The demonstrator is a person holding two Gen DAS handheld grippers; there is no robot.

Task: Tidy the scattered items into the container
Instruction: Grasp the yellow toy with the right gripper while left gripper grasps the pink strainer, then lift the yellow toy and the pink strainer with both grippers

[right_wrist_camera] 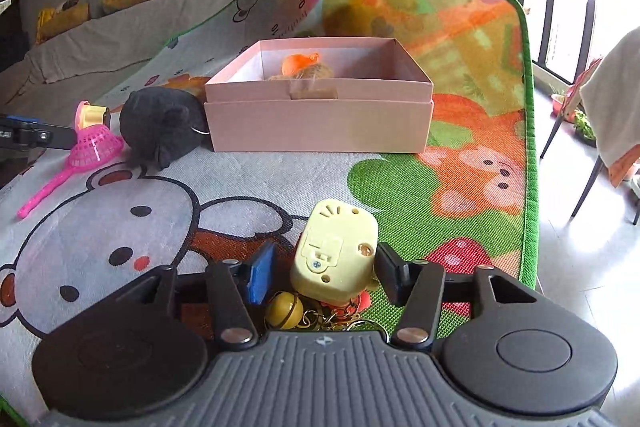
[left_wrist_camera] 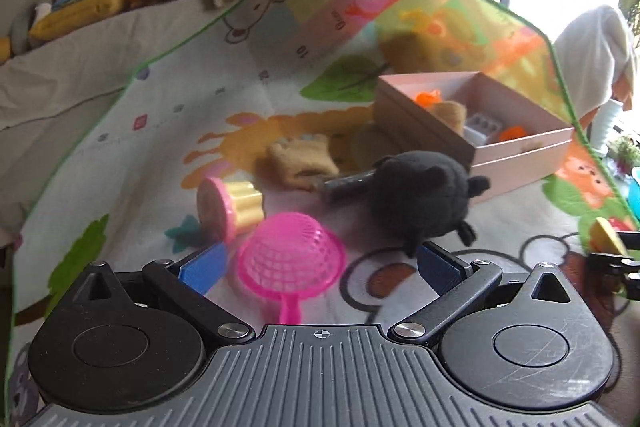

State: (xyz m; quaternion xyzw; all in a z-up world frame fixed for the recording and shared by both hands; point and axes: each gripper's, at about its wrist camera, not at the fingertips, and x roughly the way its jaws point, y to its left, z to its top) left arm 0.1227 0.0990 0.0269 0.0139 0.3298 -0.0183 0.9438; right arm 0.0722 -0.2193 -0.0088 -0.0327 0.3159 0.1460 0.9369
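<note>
Pick-up step: right tool (right_wrist_camera: 324, 269) spread around, not gripping, the yellow keychain toy (right_wrist_camera: 334, 259); left tool (left_wrist_camera: 320, 265) released near the pink strainer (left_wrist_camera: 291, 259); next, clench and carry to the pink box (right_wrist_camera: 320, 119).

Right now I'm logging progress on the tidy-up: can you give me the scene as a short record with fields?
container: pink box, open, on the play mat
already inside: orange toy, tan plush piece
still out: black plush, pink strainer, tan mitten, pink-and-yellow cup
right gripper: jaws around yellow keychain toy, not pressing
left gripper: open, empty, above the strainer
</note>
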